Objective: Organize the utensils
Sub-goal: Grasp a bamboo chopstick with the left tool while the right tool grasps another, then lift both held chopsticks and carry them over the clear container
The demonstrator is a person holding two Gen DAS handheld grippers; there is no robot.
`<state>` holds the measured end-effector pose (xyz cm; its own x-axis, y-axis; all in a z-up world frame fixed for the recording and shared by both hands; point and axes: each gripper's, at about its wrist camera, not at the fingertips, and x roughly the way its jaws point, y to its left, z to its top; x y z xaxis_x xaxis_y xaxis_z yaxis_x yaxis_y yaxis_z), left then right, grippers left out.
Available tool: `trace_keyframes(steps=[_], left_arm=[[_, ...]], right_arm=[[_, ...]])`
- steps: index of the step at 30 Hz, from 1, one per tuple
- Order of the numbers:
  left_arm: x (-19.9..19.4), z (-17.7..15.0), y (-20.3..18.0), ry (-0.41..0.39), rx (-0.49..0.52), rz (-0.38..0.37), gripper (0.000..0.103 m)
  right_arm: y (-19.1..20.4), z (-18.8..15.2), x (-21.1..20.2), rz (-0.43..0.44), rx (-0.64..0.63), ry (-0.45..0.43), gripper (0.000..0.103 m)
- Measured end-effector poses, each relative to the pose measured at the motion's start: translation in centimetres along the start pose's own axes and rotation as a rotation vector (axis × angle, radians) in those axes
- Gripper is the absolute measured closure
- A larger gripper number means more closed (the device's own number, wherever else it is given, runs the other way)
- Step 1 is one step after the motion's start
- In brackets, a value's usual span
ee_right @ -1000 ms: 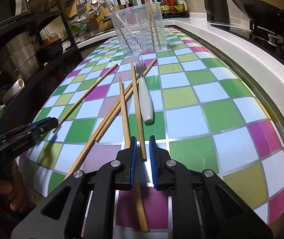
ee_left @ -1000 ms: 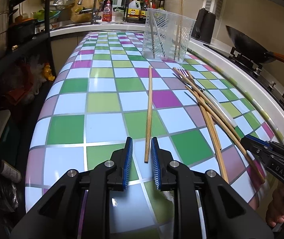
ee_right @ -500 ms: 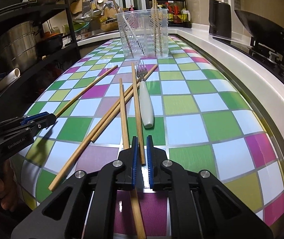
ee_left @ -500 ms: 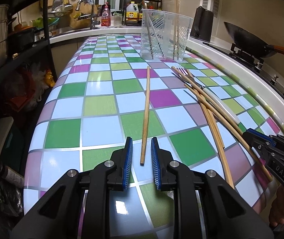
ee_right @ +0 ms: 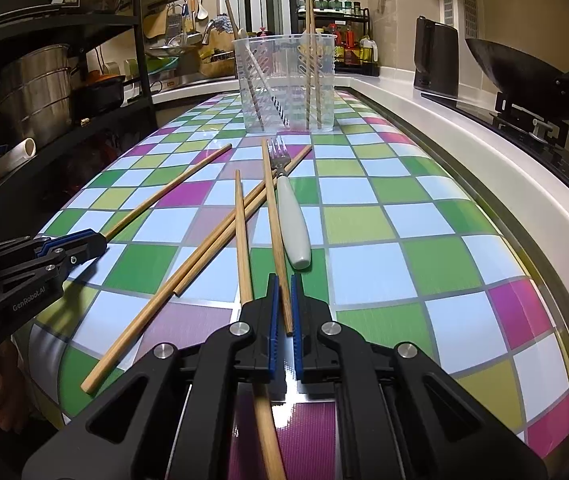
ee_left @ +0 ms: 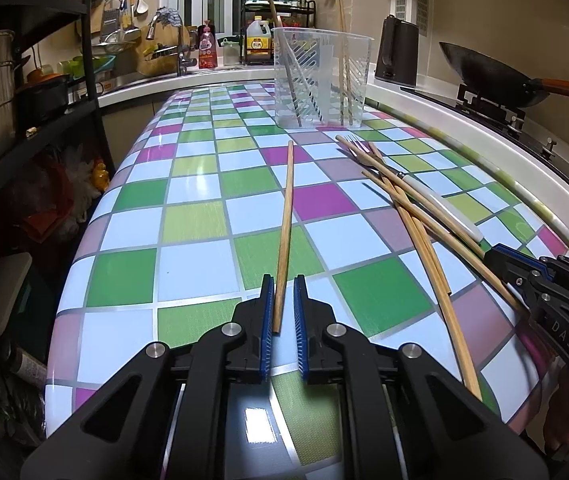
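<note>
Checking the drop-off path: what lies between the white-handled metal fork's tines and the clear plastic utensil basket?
Nothing: only bare checkered tabletop separates the white-handled metal fork from the clear plastic utensil basket, as the right wrist view shows.

The right gripper (ee_left: 496, 254), seen from the left wrist, bears white letters "DAS". The left gripper (ee_right: 98, 242), seen from the right wrist, reads "GenRobot.AI".
</note>
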<state>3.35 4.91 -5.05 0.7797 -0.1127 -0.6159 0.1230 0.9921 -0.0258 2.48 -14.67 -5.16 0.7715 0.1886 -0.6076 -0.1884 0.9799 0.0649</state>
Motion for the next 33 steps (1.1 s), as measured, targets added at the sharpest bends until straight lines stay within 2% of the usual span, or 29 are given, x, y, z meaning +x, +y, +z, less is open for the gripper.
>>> trace_keyframes(steps=[7,8,9,15,33], left_arm=[[0.1,-0.1,-0.1,-0.019,0.004,-0.003,0.093],[0.0,-0.1,-0.1,-0.019,0.006,-0.002,0.093],[0.0,-0.1,-0.1,-0.02,0.006,-0.006,0.098],[-0.4,0.1,-0.1,-0.033,0.0,-0.012,0.098],[-4.8,1.1,0.5,-0.177,0.002,-0.02,0.098]], right_arm=[[0.1,0.0,0.1,-0.005,-0.002,-0.007,0.097],[0.1,0.0,0.1,-0.007,-0.003,-0.006,0.097],[0.2,0.1,0.1,-0.008,-0.004,-0.004,0.097],[0.5,0.8,-0.8,-0.013,-0.022,-0.02,0.097],[2.3,3.3,-6.0,-0.033,-0.064,-0.138,0.099]])
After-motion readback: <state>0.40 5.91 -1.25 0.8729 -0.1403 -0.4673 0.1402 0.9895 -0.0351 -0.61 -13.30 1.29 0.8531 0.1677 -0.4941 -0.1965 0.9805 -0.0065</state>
